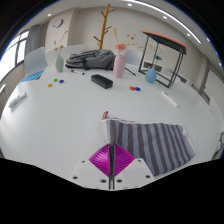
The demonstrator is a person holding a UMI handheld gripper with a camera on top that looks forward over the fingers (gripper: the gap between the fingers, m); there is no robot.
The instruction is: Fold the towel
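White table [60, 115] open; fingers [108, 160] clamp striped towel [150, 143] edge.

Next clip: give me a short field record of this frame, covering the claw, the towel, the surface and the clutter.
claw: claw with magenta pads close together, apparently pinching the towel's near edge
towel: striped grey towel, lying on the table just ahead of the claw, partly bunched, one corner raised
surface: white table
clutter: black box, pink bottle, blue bottle, small coloured pieces, all beyond the towel
background: wooden coat stand, black side table
fold status: not yet folded neatly
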